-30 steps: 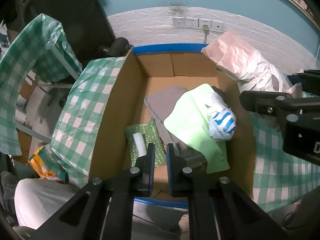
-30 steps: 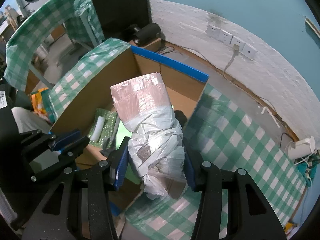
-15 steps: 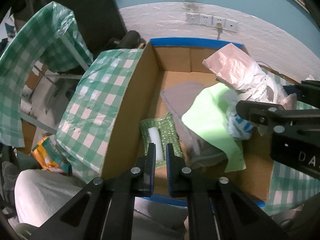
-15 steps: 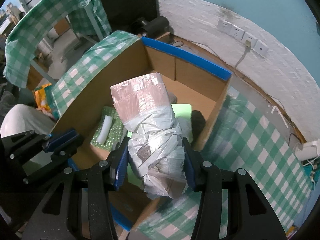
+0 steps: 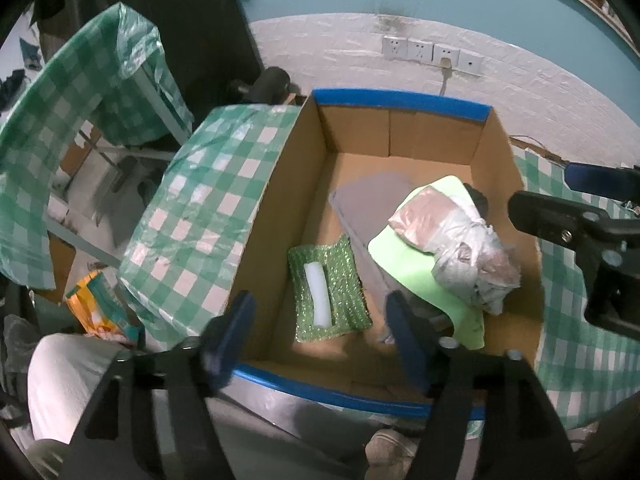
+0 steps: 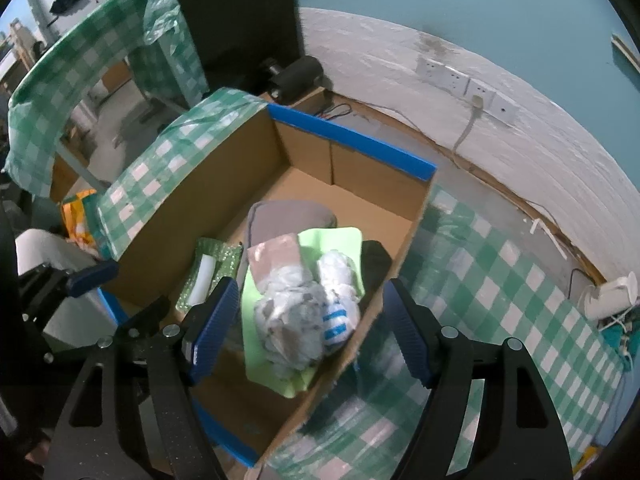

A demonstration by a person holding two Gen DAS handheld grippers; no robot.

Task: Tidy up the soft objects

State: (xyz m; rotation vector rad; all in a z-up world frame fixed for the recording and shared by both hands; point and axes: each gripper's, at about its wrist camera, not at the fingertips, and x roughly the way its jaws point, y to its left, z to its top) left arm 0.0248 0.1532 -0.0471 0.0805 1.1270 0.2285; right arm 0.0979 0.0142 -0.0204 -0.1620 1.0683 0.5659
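Observation:
An open cardboard box (image 5: 280,208) (image 6: 192,208) with blue-taped rims sits below both grippers. Inside lie a grey cloth (image 5: 372,200) (image 6: 288,216), a light green sheet (image 5: 412,268) (image 6: 340,240), a green glittery pouch (image 5: 344,280) (image 6: 224,260) and a white bundle with blue stripes (image 6: 336,312). A pink and grey plastic-wrapped bundle (image 5: 460,248) (image 6: 288,304) rests on the green sheet. My right gripper (image 6: 310,300) hangs above this bundle, jaws opening, pads clear of it. My left gripper (image 5: 320,320) is over the box's near edge, jaws opening, nothing between them.
Green checked plastic cloth (image 5: 208,208) (image 6: 500,280) covers the box's side flaps. A white brick wall with sockets (image 5: 428,52) stands behind. An orange packet (image 5: 92,304) and a person's white trouser leg (image 5: 68,380) are at lower left. A dark object (image 6: 376,260) lies against the box's right wall.
My right gripper's jaws spread and the plastic-wrapped bundle dropped from them onto the green sheet in the box. My left gripper's jaws went from shut to wide apart.

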